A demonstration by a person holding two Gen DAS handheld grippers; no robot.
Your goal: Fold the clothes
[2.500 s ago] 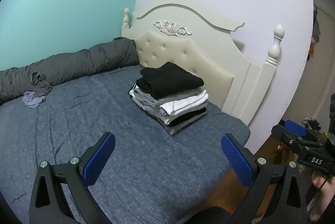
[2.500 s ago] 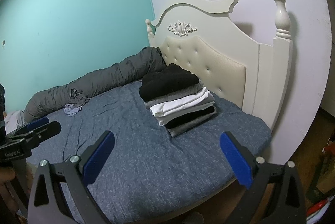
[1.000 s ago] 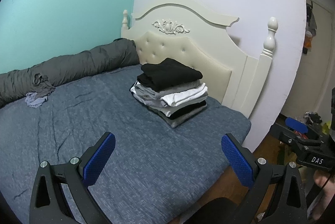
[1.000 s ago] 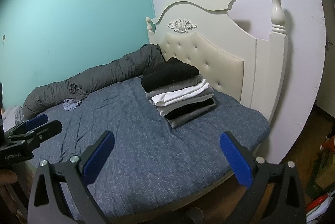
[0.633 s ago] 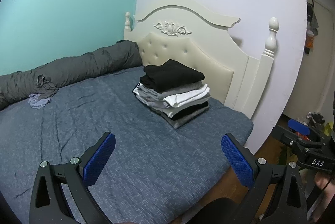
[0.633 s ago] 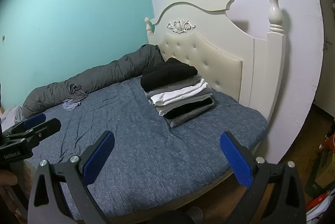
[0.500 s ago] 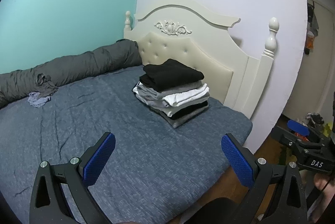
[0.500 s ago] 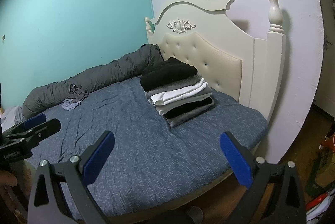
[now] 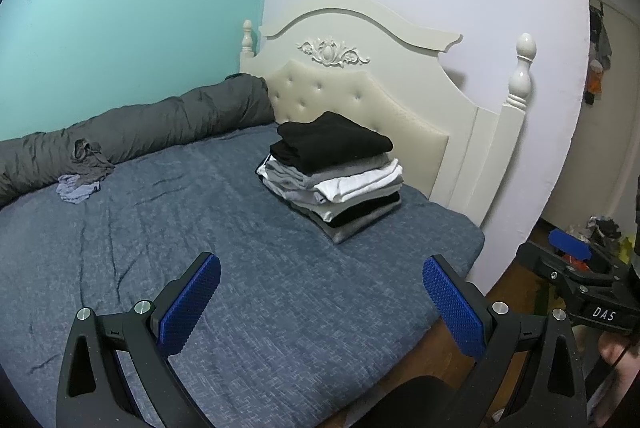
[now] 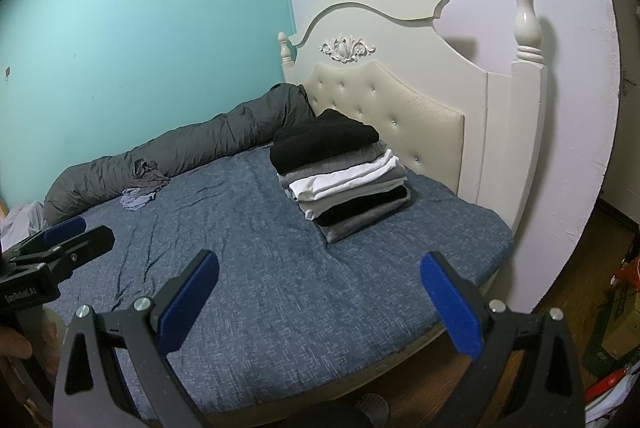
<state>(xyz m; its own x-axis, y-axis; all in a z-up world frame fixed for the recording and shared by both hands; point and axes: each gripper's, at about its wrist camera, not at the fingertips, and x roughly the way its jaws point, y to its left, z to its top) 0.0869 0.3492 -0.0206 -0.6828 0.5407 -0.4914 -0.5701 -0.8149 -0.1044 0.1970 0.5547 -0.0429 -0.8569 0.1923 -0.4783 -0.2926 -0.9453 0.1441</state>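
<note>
So, two grippers: left gripper (image 9: 321, 302) and right gripper (image 10: 319, 297), both spread wide and empty. One stack of folded clothes (image 9: 334, 174), black on top, sits at twelve o'clock on the bed (image 9: 168, 252), slightly farther off than 2.5 seconds ago. One crumpled garment (image 9: 78, 184) lies at ten o'clock.
</note>
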